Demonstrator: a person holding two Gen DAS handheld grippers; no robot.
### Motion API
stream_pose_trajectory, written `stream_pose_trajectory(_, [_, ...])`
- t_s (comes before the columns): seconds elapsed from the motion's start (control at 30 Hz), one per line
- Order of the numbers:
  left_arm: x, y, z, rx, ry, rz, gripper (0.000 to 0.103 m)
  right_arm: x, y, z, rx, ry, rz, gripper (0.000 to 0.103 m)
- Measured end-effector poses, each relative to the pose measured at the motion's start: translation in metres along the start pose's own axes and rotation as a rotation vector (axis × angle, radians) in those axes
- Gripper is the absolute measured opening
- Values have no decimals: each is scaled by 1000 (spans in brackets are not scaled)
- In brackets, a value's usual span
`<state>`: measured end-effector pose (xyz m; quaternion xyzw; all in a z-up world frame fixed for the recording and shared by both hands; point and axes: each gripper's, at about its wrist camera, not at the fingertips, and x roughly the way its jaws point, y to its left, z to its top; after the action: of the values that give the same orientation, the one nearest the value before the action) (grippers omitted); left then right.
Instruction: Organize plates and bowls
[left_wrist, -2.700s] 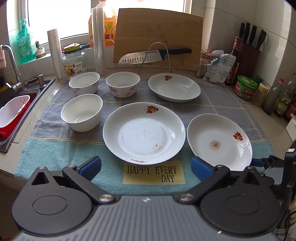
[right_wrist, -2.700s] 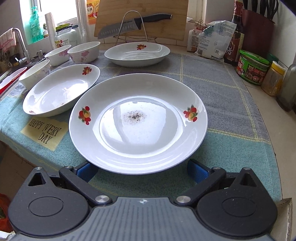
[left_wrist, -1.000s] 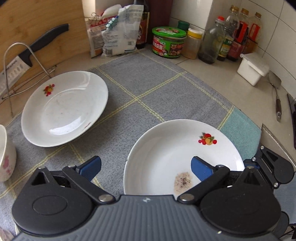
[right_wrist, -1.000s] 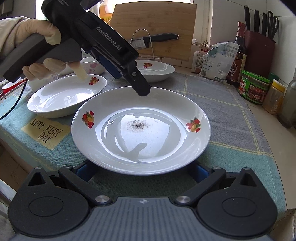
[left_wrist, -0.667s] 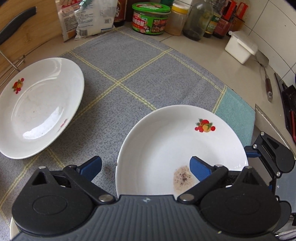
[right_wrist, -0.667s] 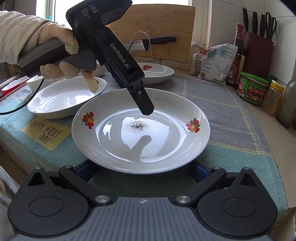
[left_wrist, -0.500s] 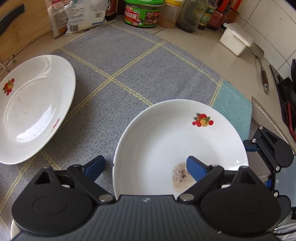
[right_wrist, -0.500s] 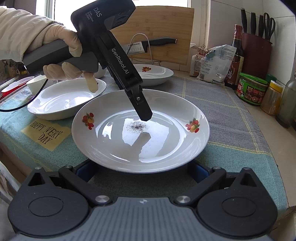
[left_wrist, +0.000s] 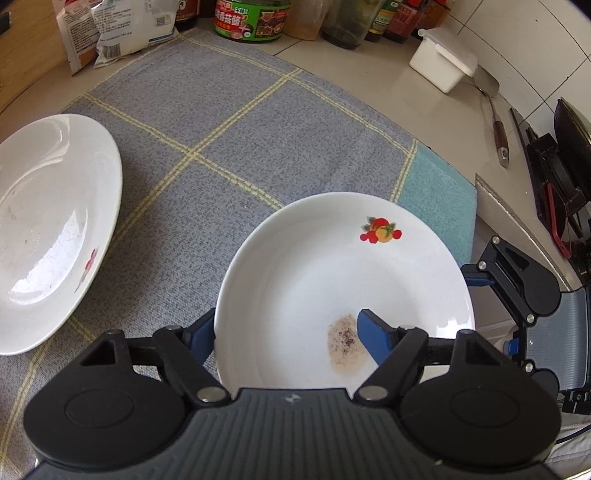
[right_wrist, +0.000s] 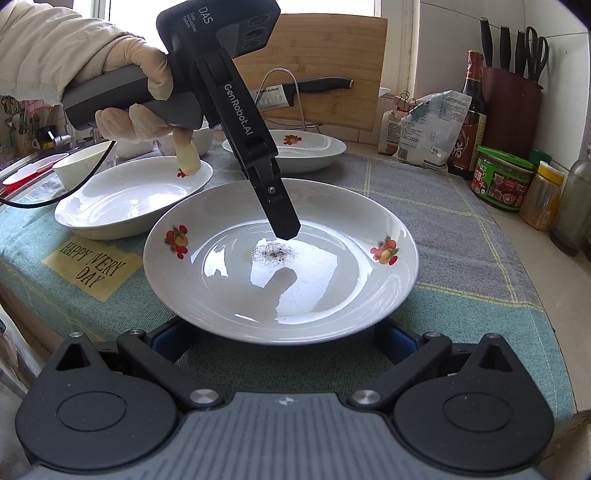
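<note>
Tilting steeply down, left gripper (left_wrist: 284, 328) astride plate (left_wrist: 314, 266) rim

Plate (left_wrist: 332, 280) rim sits between left gripper (left_wrist: 284, 332) fingers. Second plate (left_wrist: 48, 229) lies left of it, jar (left_wrist: 251, 18) far ahead.

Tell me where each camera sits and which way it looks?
Left wrist: on the left gripper, looking steeply down at the dirty plate straddled by its closing fingers; only that gripper's own parts show.
Right wrist: on the right gripper, low at the plate's near rim, facing the cutting board; a gloved hand shows.
Shared: the dirty plate and both grippers.
</note>
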<state>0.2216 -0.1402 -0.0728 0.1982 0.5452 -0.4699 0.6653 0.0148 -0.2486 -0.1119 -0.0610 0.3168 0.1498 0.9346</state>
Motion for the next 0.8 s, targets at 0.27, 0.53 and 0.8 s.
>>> stream_pose_trajectory(0.27, [0, 8, 7, 6, 49, -73, 77, -1, 2, 0, 7, 3, -13, 103])
stream_pose_trajectory(0.53, [1, 11, 13, 11, 96, -107, 77, 3, 0, 4, -9, 10, 13, 103])
stream_pose_trajectory(0.8, [2, 10, 15, -1, 111, -97, 78, 5, 0, 8, -7, 36, 12, 103])
